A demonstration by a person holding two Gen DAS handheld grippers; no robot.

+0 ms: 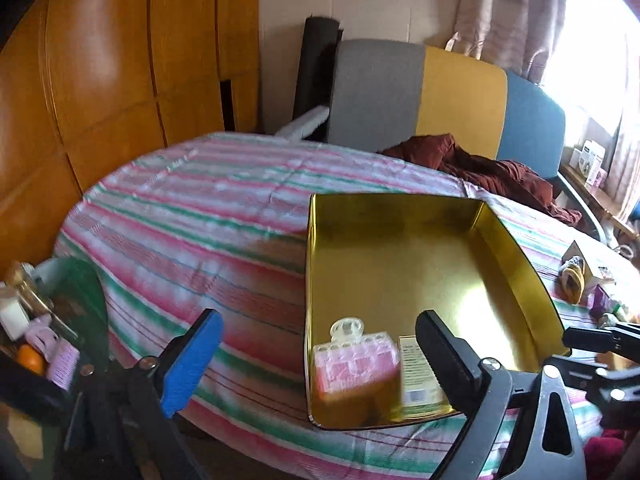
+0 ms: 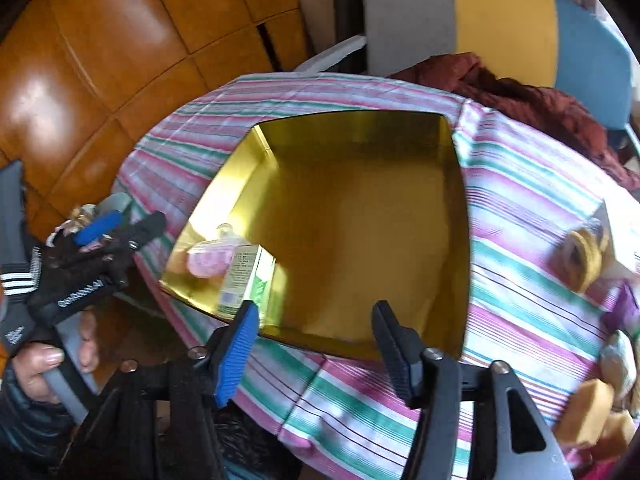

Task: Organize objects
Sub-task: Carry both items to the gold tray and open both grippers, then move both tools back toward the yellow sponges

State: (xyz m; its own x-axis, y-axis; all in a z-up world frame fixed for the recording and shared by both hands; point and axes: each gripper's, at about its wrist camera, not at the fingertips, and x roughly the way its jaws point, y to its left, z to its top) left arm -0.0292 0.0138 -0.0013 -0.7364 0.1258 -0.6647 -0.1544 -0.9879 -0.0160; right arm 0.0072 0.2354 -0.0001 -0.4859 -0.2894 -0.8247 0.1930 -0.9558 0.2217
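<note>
Striped tablecloth (image 2: 532,216) over a round table, gold tin (image 2: 360,216) open on it. Inside, near corner: pink packet (image 2: 208,260) and green-white carton (image 2: 244,280), touching. Loose items (image 2: 584,256) off to the tin's right, nearer the right gripper (image 2: 316,344), half open, empty. Left gripper (image 1: 320,360) spread wide, empty, straddling the tin's near-left wall.

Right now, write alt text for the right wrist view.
An open gold tin sits on a striped tablecloth, holding a pink packet and a small green-and-white carton in its near left corner. The right tongs hover open, empty, over the tin's near edge.
</note>
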